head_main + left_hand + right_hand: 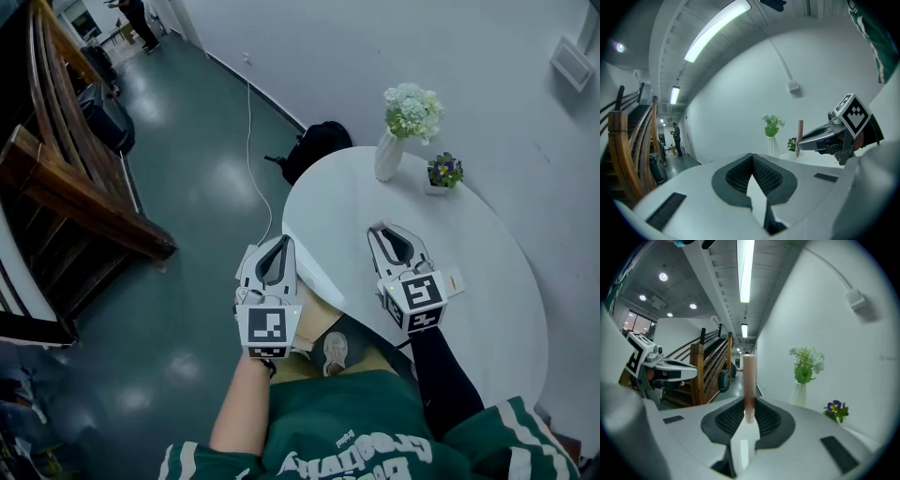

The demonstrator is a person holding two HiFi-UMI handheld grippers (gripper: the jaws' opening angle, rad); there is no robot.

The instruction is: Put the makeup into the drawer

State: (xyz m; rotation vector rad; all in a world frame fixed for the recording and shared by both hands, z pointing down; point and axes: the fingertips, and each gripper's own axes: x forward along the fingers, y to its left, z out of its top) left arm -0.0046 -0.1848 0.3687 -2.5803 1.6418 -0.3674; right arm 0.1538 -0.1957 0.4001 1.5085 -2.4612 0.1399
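A slim pinkish-brown makeup tube (749,380) stands upright between the pads of my right gripper (749,403), which is shut on its lower end. In the head view that right gripper (380,229) hovers over the near part of the round white table (497,272). From the left gripper view the same tube (800,135) sticks up at the right gripper's tip. My left gripper (280,241) is held just off the table's left edge, beside the right one. Its jaws (753,157) are shut with nothing between them. No drawer is in view.
A white vase of pale flowers (391,150) and a small pot of purple flowers (442,173) stand at the table's far side. A small orange-and-white item (455,281) lies right of the right gripper. A black bag (314,150) lies on the floor; a wooden staircase (84,202) is at left.
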